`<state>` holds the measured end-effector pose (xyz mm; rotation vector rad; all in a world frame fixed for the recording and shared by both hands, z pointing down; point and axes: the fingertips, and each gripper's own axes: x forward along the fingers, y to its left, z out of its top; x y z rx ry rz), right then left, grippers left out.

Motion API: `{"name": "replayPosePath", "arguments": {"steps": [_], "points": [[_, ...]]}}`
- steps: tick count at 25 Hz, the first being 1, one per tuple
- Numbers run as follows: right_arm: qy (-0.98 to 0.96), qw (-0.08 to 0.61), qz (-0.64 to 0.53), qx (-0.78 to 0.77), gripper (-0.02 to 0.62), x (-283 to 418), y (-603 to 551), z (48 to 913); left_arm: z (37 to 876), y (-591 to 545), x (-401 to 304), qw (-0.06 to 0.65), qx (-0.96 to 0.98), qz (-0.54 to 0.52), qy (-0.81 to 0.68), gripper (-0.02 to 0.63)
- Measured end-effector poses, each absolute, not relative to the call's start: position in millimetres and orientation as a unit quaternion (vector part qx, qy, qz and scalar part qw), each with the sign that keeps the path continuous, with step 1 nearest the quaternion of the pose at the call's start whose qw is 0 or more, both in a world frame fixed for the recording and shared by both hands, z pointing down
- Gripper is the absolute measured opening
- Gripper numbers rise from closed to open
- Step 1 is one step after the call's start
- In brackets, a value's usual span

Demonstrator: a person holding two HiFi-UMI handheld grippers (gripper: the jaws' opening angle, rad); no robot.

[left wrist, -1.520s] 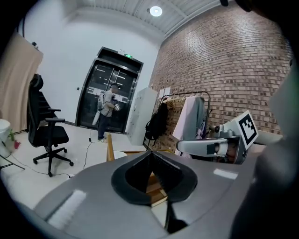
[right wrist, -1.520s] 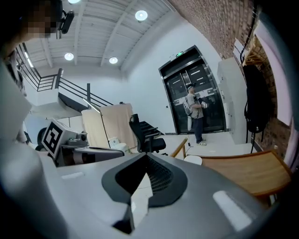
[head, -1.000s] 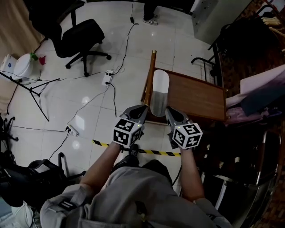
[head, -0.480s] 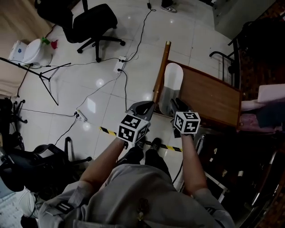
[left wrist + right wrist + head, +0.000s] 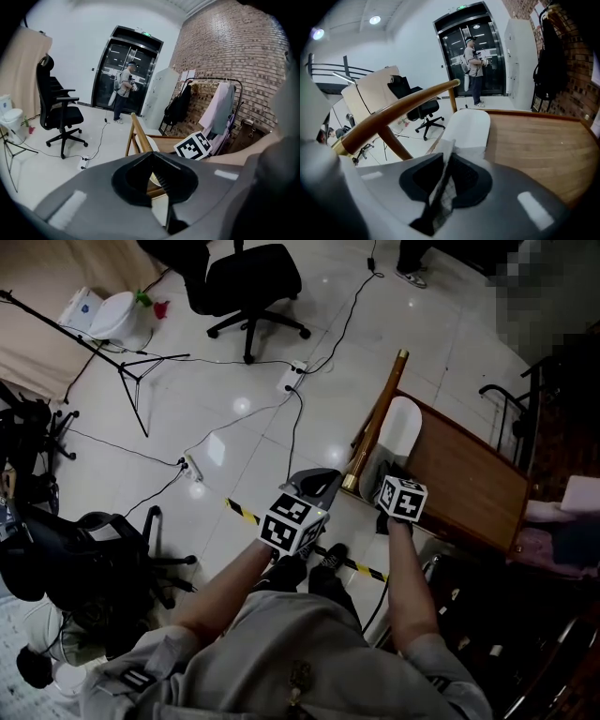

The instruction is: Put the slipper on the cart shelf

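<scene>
White slipper (image 5: 397, 430) lay on the wooden cart shelf (image 5: 469, 486), along its edge just beside the handle rail (image 5: 375, 418). My right gripper (image 5: 449, 157) sat at the slipper's near end. Its jaws had just been closing a little but stood slightly apart, with the strap fabric between them. My left gripper (image 5: 151, 154) hung just beside it, jaws pressed together on nothing.

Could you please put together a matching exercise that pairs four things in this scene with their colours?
Things:
1. slipper
2. office chair
3. floor tape
4. cart handle

Colours:
A. yellow and black stripes
B. brown wood
C. white
D. black

Pairs: 1-C, 2-D, 3-A, 4-B
</scene>
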<state>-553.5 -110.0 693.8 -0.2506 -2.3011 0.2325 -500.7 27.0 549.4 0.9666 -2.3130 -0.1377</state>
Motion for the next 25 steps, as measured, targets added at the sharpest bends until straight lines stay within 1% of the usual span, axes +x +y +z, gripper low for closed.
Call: {"name": "replayPosePath", "arguments": {"steps": [1,3,12,19,25], "points": [[-0.908,0.397,0.093,-0.1,0.039,-552.1,-109.4,693.7,549.0,28.4,-500.5,0.31,0.365,-0.054,-0.876,0.008],[-0.909,0.393,0.091,-0.1,0.014,-546.9,-109.9,689.9,546.6,29.4,-499.9,0.31,0.366,-0.059,-0.876,0.008],[-0.932,0.34,0.104,-0.064,0.009,-498.9,-129.5,635.2,527.8,4.6,-484.8,0.288,0.424,-0.059,-0.856,0.008],[-0.954,0.282,0.099,0.01,0.009,-430.7,-163.2,569.7,498.2,-35.6,-473.2,0.246,0.509,-0.048,-0.823,0.008],[-0.965,0.23,0.101,0.078,0.009,-364.3,-197.6,520.7,482.3,-85.1,-431.4,0.231,0.587,-0.034,-0.776,0.008]]}}
